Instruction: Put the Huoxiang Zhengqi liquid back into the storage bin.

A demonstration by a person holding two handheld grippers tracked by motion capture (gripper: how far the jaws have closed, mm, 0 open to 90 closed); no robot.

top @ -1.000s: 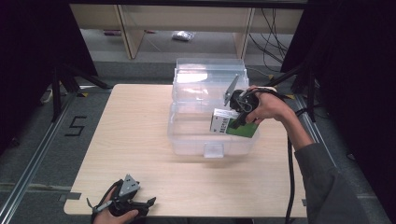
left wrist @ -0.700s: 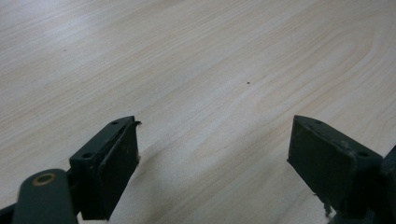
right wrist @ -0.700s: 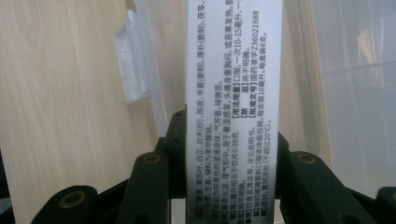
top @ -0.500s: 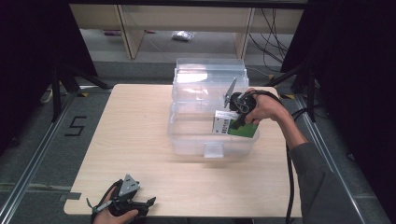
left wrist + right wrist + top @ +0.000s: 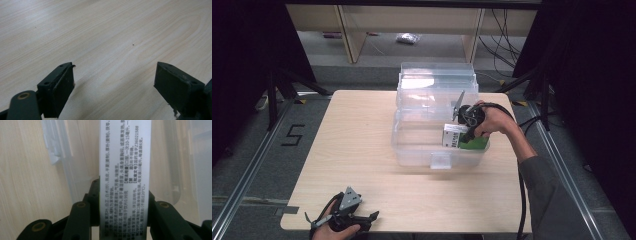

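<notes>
A pale wooden desk (image 5: 362,150) stands on a grey floor (image 5: 247,150), where a black "5" (image 5: 292,135) is marked to its left. Behind it, light wooden shelving (image 5: 347,35) runs across, with black cables (image 5: 504,30) hanging at the right. Dark curtains (image 5: 242,50) close both sides.

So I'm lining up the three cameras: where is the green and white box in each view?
High view: the green and white box sits right of centre, inside the clear plastic bin, held by the right gripper.
Left gripper view: wooden tabletop between open jaws.
Right gripper view: its printed white side runs up the centre, clamped.
Shared landmark: the wooden tabletop.
</notes>
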